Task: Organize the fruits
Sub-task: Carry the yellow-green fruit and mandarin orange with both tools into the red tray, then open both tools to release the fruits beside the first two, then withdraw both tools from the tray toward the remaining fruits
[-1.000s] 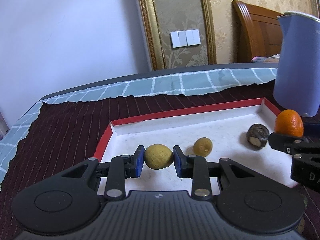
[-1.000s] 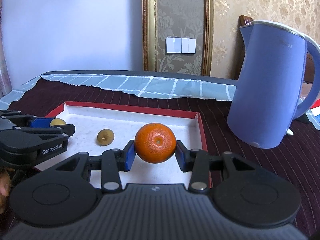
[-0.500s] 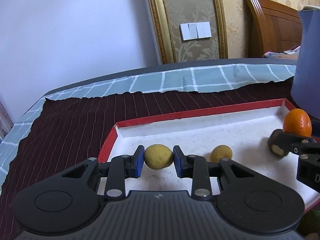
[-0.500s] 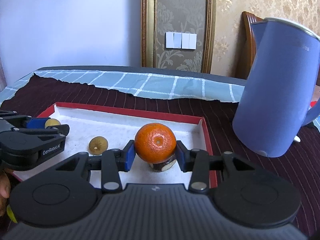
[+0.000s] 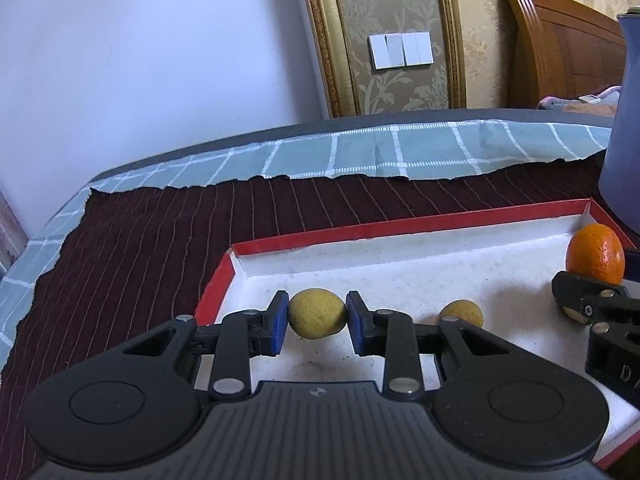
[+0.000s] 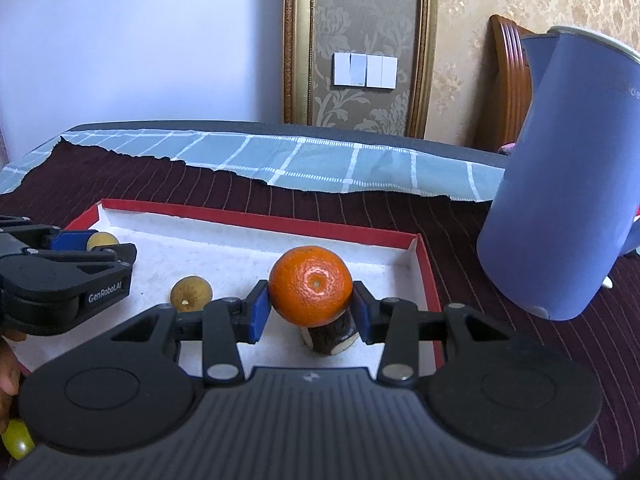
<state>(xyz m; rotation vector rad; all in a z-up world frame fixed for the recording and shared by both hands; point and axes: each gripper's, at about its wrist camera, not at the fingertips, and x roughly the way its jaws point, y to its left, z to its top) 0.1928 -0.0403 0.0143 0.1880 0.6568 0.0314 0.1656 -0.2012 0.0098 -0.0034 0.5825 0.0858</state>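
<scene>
My left gripper [image 5: 317, 314] is shut on a small yellow-brown fruit [image 5: 317, 313], held low over the near left part of the red-rimmed white tray [image 5: 408, 226]. My right gripper [image 6: 310, 298] is shut on an orange [image 6: 311, 285], held over the tray's right end [image 6: 418, 258], just above a dark brown fruit [image 6: 330, 336]. A second yellow-brown fruit [image 5: 462, 312] lies in the tray between the grippers; it also shows in the right wrist view [image 6: 191, 293]. The orange [image 5: 596, 254] and right gripper fingers [image 5: 580, 294] show at the left view's right edge.
A tall blue kettle [image 6: 568, 184] stands on the dark striped cloth [image 5: 140, 248] right of the tray. A green fruit [image 6: 16, 444] shows at the near left corner, by a hand. A checked cloth [image 5: 360, 152] covers the table's far edge, with wall behind.
Both grippers have moved closer in over the tray and lower, each keeping its fruit. The orange now hangs just above the dark brown fruit.
</scene>
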